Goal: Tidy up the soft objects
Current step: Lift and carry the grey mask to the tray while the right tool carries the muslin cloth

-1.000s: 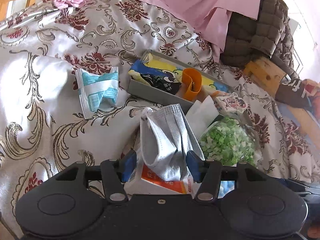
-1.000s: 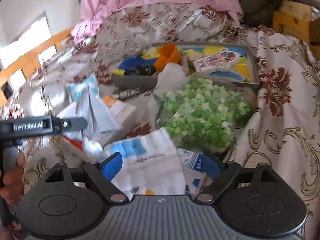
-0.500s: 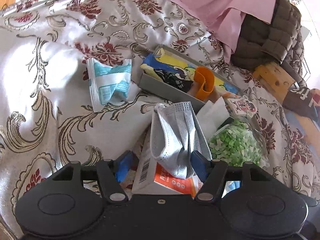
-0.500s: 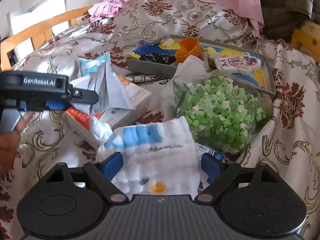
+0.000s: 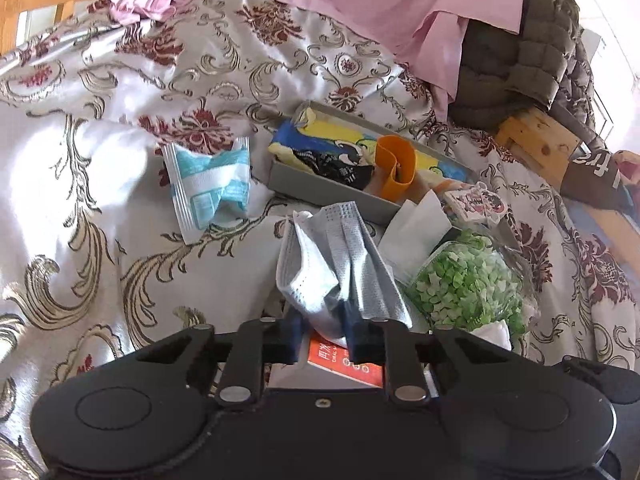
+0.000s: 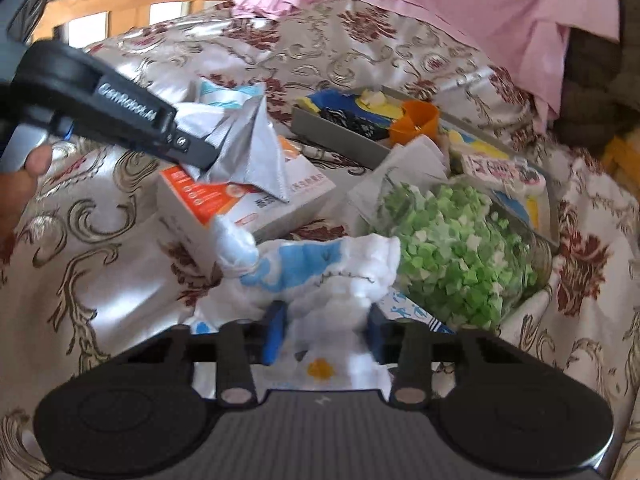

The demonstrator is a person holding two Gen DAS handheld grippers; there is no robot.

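A patterned bedspread (image 5: 100,184) carries everything. On it, a grey tray (image 5: 320,190) is the landmark, holding an orange cup (image 5: 394,168). Just right of and nearer than the tray sits a bag of green bits (image 6: 460,248). In front of the tray lies an orange-white box (image 6: 240,204); left of it, a blue-white packet (image 5: 208,184). Over the box, the left gripper (image 5: 322,336) is closing, its fingers pinching a grey mask (image 5: 340,264). Nearer than the bag, the right gripper (image 6: 322,336) is closing, fingers squeezing a white cloth (image 6: 320,276).
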